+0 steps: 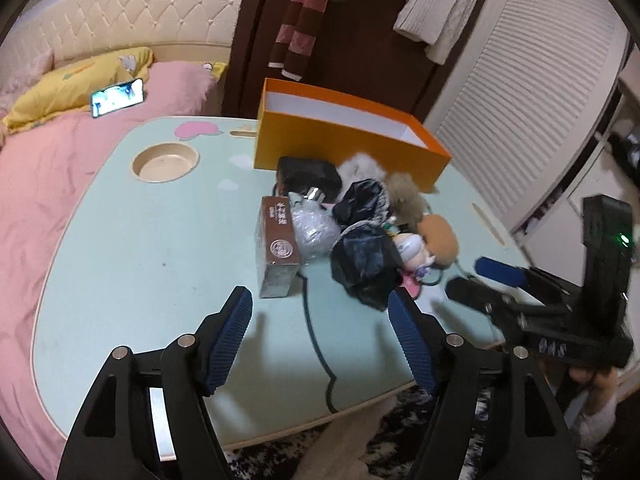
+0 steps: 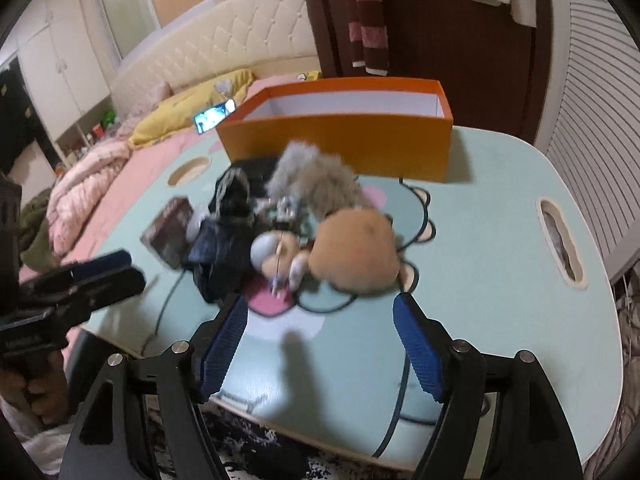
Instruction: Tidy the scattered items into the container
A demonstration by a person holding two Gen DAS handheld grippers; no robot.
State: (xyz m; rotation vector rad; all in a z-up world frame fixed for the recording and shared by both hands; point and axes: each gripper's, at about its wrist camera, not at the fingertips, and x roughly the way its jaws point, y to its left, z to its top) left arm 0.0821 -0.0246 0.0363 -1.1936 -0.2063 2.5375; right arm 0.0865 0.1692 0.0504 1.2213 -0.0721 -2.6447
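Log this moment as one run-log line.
stage: approach | left gripper: open, empty | right gripper: open, empty | orange box: empty | items: piled on table

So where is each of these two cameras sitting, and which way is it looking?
Left wrist view: sits on the left gripper, looking down along its open fingers at the table and clutter; the right gripper shows at right.
Right wrist view: sits on the right gripper, open, facing the plush toy; the left gripper shows at left.
Shared: the orange box, clutter pile, table.
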